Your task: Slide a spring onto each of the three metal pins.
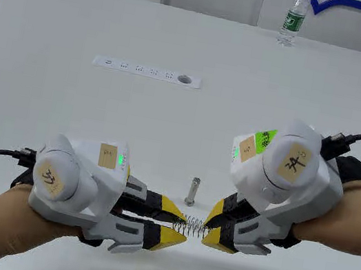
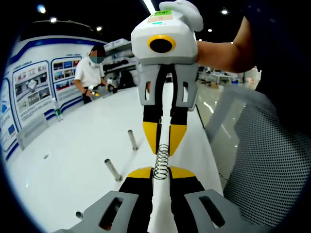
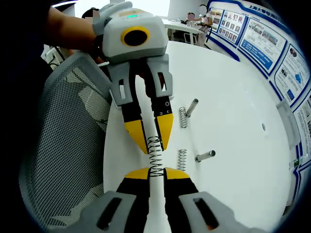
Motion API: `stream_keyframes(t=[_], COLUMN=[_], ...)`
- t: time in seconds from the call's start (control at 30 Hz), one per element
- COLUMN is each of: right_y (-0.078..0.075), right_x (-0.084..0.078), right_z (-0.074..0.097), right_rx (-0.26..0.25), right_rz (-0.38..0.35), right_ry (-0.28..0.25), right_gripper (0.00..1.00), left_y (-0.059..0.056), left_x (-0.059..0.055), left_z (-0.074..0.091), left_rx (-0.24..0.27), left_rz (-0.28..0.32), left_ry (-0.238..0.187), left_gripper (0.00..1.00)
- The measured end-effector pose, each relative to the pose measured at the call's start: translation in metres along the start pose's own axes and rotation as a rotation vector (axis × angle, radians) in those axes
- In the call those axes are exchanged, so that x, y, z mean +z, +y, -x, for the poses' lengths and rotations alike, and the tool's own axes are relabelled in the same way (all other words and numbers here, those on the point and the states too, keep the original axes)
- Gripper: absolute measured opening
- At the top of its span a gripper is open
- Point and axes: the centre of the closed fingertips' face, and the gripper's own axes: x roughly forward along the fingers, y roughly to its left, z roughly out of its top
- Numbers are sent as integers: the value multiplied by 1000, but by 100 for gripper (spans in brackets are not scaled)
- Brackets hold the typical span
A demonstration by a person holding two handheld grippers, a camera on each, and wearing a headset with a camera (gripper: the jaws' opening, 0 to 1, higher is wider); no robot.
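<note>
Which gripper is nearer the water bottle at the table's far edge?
Right. The right gripper is on the same side as the water bottle; the left gripper is farther, beyond the spring.

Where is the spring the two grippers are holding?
In the head view the spring sits low at centre, held between the left gripper and the right gripper, each shut on one end, just in front of an upright metal pin.

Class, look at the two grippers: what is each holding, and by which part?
One spring, shared: the left gripper pinches one end, the right gripper the other end.
</note>
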Motion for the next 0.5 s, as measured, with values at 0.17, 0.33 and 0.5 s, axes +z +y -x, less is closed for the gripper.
stream_keyframes(t=[0.17,0.33,0.5], right_y=[0,2,4], right_x=[-1,-3,-3], right_z=[0,-1,-1], right_rx=[1,13,21], right_rz=[3,0,14], right_ry=[4,7,5], right_gripper=[12,12,13], left_y=[-3,-6,-8], left_x=[0,0,4], left_z=[0,0,2], left_rx=[-17,-28,-39], left_rz=[0,1,9], left_ry=[-2,-3,-23], left_gripper=[11,10,10])
